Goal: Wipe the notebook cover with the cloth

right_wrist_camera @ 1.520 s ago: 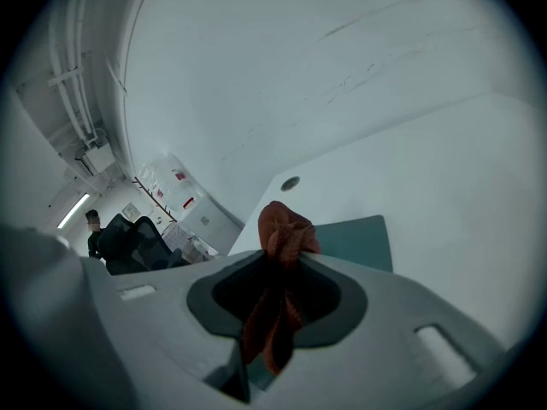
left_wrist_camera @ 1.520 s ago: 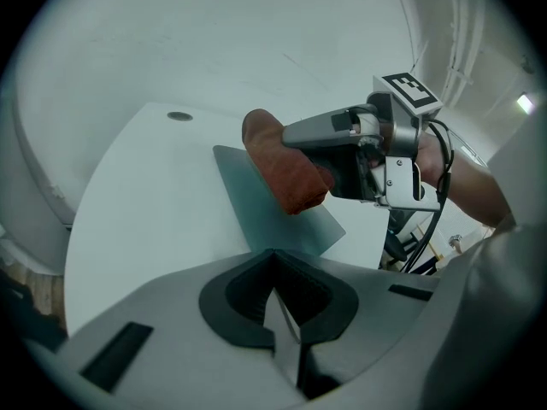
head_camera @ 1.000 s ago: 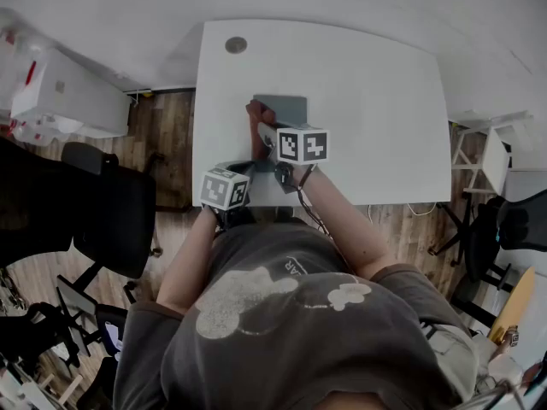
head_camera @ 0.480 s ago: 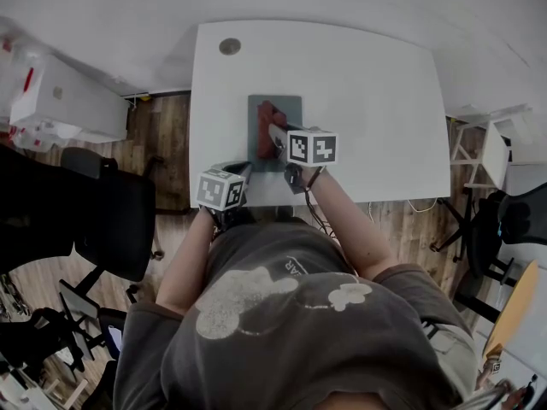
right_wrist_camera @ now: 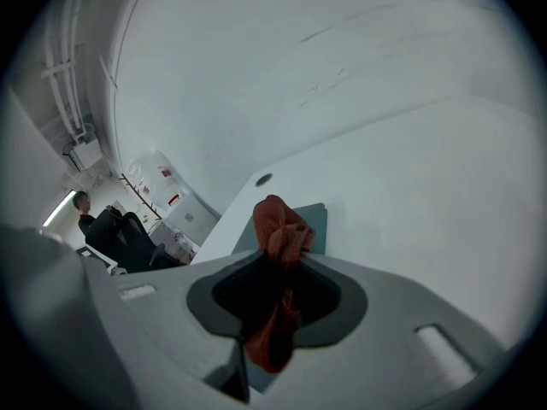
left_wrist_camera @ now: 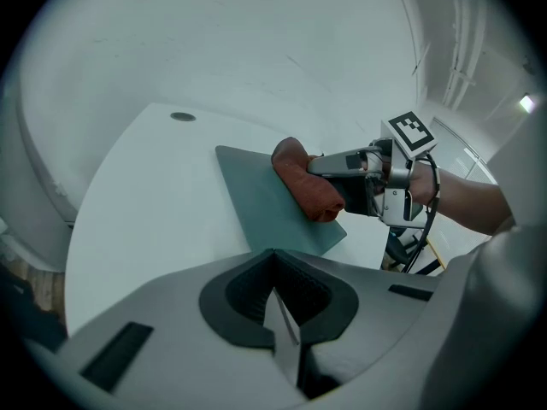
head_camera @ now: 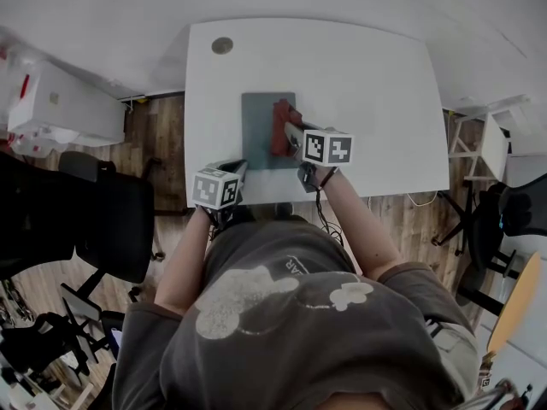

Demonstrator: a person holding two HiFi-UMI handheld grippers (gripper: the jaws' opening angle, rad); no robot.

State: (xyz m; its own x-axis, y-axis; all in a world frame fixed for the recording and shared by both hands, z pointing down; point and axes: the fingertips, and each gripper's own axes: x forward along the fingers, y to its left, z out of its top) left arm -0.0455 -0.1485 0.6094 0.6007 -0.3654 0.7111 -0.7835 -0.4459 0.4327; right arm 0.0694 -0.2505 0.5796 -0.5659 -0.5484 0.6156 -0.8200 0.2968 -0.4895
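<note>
A grey-green notebook (head_camera: 256, 131) lies flat on the white table (head_camera: 376, 92), toward its front left. My right gripper (head_camera: 291, 135) is shut on a bunched red-brown cloth (head_camera: 281, 125) and presses it onto the cover near the notebook's right edge. The left gripper view shows the cloth (left_wrist_camera: 308, 186) resting on the notebook (left_wrist_camera: 269, 207), held by the right gripper (left_wrist_camera: 342, 162). In the right gripper view the cloth (right_wrist_camera: 278, 237) fills the jaws and hides most of the notebook (right_wrist_camera: 314, 220). My left gripper (head_camera: 237, 172) is shut and empty, at the table's front edge just off the notebook's near left corner.
A round cable grommet (head_camera: 222, 45) sits at the table's far left corner. A black office chair (head_camera: 111, 220) and white boxes (head_camera: 60, 101) stand left of the table on the wooden floor. A white shelf unit (head_camera: 496, 148) stands to the right.
My right gripper has carried the cloth rightward across the cover, from the notebook's far left part to near its right edge. The left gripper has stayed at the front edge.
</note>
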